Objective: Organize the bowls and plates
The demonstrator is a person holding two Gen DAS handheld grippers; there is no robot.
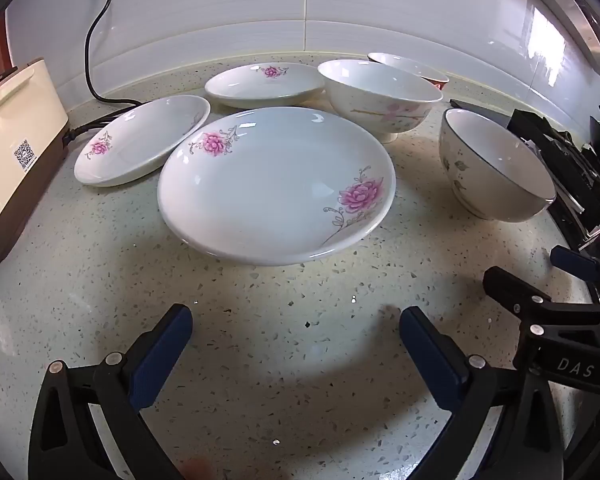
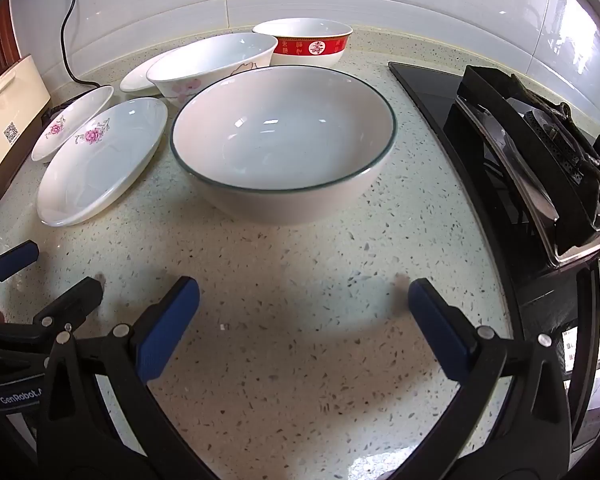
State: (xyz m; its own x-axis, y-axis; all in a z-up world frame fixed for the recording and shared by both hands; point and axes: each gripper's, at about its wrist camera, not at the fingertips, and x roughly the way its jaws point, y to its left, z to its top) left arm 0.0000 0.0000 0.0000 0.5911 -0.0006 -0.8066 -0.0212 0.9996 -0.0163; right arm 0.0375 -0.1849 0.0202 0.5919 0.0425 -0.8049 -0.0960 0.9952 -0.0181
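Two black hand-held grippers are hovering wide open, holding nothing: left hand-held gripper reading "GenRobot", right hand-held gripper "DAS"; red-banded white ceramic bowl is showing "壽".

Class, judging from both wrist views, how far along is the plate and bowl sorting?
Done: nothing; three flowered plates and three bowls sit unstacked. In hand: nothing; left gripper and right gripper are open. Left: all stacking.
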